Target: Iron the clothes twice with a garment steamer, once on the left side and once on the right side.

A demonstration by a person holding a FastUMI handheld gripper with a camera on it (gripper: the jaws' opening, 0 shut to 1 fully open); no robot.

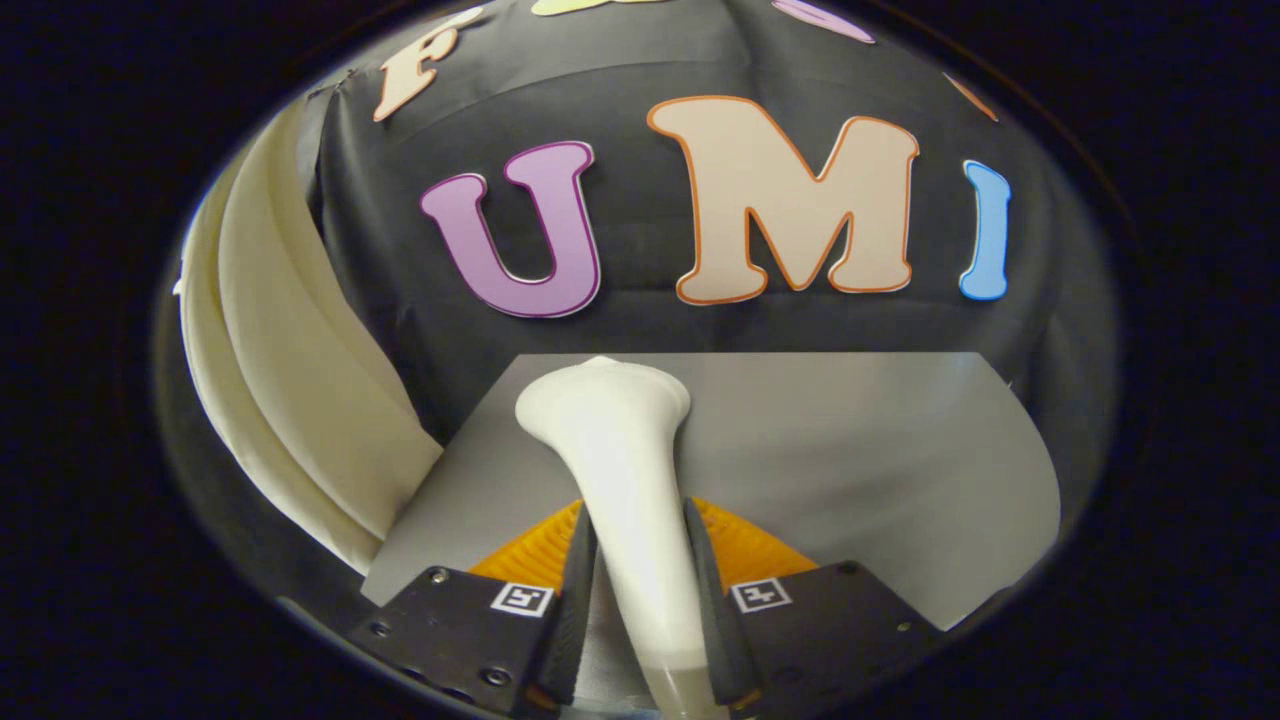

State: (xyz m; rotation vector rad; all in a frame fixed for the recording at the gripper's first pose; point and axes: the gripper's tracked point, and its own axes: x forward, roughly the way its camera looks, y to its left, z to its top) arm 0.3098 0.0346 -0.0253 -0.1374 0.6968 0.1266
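We had the gripper (640, 590) clamped on the steamer (618, 470), head fwd; garment (300, 400) hung off table's (850, 470) left edge.

grey mat (850, 450): flat, rectangular, lies on the dark tabletop, far edge meets the foot of the back wall | orange object (745, 545): ribbed, translucent, partly hidden, sits on the mat's near part | black cloth wall (640, 330): stands upright behind the mat, creased, spans the background
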